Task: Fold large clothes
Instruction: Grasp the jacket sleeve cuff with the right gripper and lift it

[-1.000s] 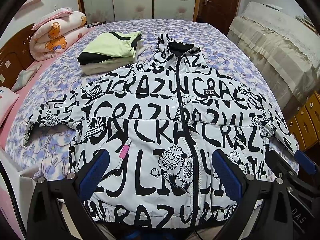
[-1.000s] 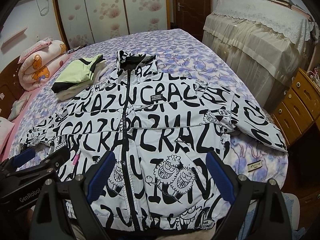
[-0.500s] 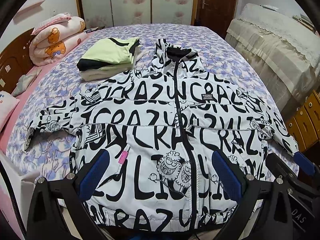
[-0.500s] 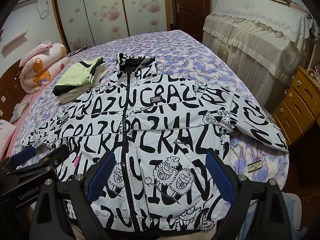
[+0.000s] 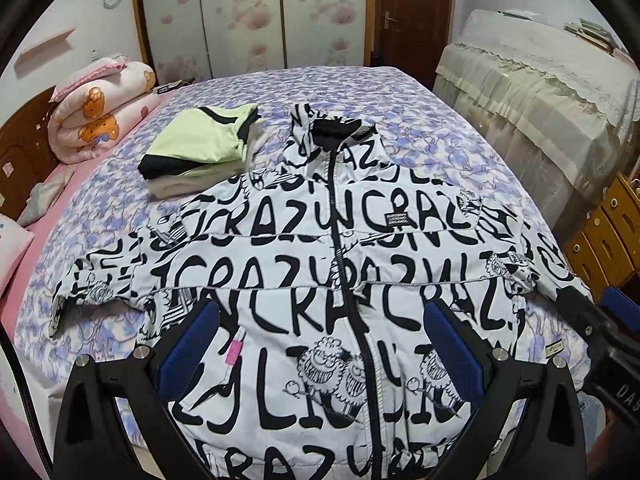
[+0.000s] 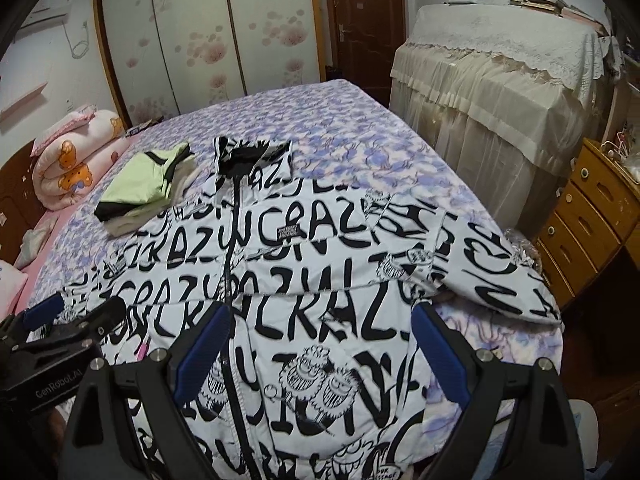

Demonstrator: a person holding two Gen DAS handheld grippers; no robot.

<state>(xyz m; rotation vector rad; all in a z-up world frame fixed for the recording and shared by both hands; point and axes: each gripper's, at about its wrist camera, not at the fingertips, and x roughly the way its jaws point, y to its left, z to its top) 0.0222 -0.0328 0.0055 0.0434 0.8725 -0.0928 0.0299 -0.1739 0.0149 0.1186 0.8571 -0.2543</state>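
Observation:
A white jacket [image 5: 304, 256] printed with black lettering lies face up on the bed, zipped, sleeves spread to both sides, collar pointing away from me. The same jacket [image 6: 320, 264] fills the right wrist view. My left gripper [image 5: 320, 344] hovers open above the jacket's lower front, nothing between its blue pads. My right gripper [image 6: 320, 344] also stands open over the hem area, holding nothing. The right gripper [image 5: 612, 320] shows at the right edge of the left wrist view, and the left gripper [image 6: 60, 320] at the left edge of the right wrist view.
A folded green and black garment [image 5: 200, 148] lies on the purple floral bedspread [image 5: 420, 112] beside the jacket's left shoulder. A rolled pink quilt [image 5: 100, 108] sits by the headboard. A lace-covered cabinet [image 6: 500, 92] and wooden drawers [image 6: 592, 216] stand right of the bed.
Both grippers have risen and tilted up slightly, so more of the room's far wall shows. The jacket has not moved and both grippers stay open.

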